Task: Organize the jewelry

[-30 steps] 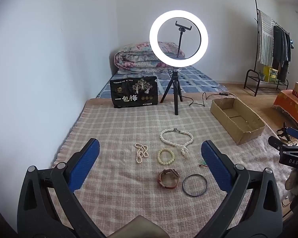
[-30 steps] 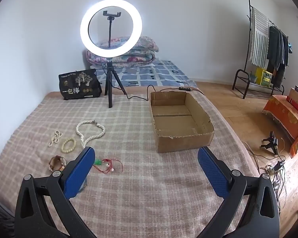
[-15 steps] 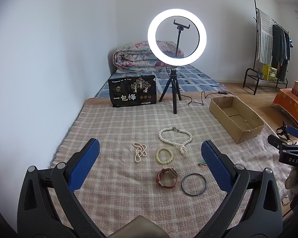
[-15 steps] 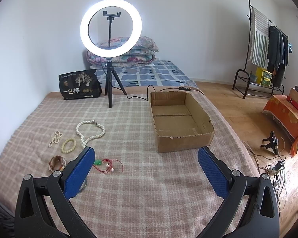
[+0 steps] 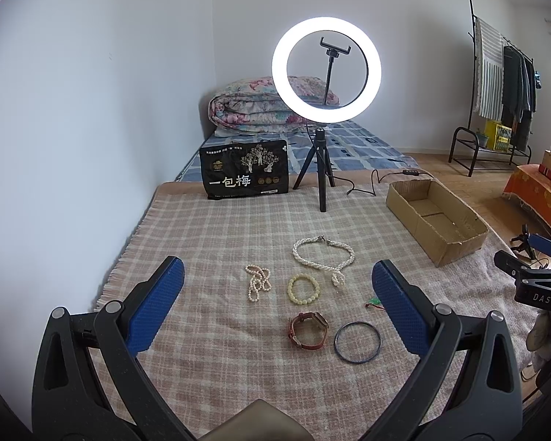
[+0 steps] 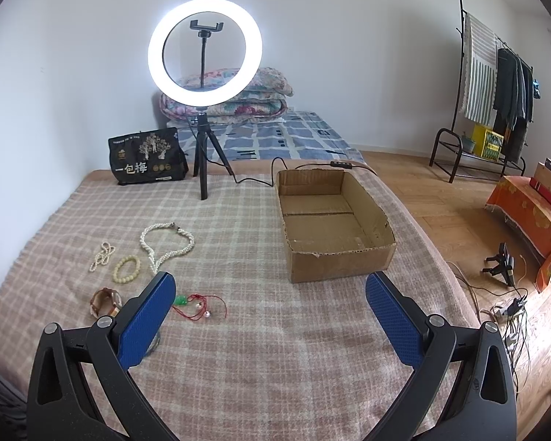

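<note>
On the plaid blanket point(image 5: 220, 228) lie a twisted white pearl necklace point(image 5: 323, 257), a small pearl strand point(image 5: 257, 283), a yellow bead bracelet point(image 5: 303, 289), a brown strap watch point(image 5: 308, 333), a dark bangle point(image 5: 357, 341) and a red cord with a green bead point(image 6: 198, 303). An empty cardboard box point(image 6: 334, 228) stands to their right. My left gripper point(image 5: 277, 292) is open above the jewelry, holding nothing. My right gripper point(image 6: 270, 307) is open and empty, right of the red cord, in front of the box. It also shows in the left wrist view point(image 5: 532, 279).
A lit ring light on a tripod point(image 5: 325, 110) stands behind the jewelry, its cable point(image 6: 260, 180) running to the box. A black printed bag point(image 5: 244, 174) leans at the blanket's far edge. Folded quilts point(image 5: 260, 106), a clothes rack point(image 6: 496, 84) and floor cables point(image 6: 507, 312) lie beyond.
The left wrist view has shifted slightly, so the jewelry and ring light sit a little further left. The right gripper has barely moved. Both stay open.
</note>
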{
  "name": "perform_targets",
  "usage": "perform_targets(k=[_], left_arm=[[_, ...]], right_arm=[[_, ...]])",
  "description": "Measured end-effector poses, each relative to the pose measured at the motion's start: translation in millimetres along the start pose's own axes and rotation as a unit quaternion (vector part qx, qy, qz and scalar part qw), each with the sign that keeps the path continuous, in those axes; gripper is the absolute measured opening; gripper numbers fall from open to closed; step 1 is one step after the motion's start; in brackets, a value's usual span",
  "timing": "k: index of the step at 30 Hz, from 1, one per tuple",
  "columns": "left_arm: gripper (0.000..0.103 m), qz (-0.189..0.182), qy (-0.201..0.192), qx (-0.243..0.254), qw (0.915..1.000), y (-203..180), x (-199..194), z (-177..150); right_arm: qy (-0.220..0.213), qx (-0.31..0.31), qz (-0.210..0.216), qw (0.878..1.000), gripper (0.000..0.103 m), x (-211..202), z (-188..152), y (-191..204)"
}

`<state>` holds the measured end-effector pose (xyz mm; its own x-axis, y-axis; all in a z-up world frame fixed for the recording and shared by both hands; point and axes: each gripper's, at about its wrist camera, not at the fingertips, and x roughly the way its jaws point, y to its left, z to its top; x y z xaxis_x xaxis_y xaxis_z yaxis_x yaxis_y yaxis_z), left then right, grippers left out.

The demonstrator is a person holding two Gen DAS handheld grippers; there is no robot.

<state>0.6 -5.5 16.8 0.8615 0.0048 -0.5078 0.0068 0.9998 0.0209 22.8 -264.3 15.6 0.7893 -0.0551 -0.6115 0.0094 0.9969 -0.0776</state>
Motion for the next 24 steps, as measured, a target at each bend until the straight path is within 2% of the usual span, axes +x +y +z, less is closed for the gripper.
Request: perform_targets(k=[24], left_arm=[[0.103,0.0,0.0,-0.001,1.0,-0.2,-0.4,-3.6]], right_arm=[[0.0,0.001,-0.001,1.0,0.102,-0.6,-1.2,-2.2]])
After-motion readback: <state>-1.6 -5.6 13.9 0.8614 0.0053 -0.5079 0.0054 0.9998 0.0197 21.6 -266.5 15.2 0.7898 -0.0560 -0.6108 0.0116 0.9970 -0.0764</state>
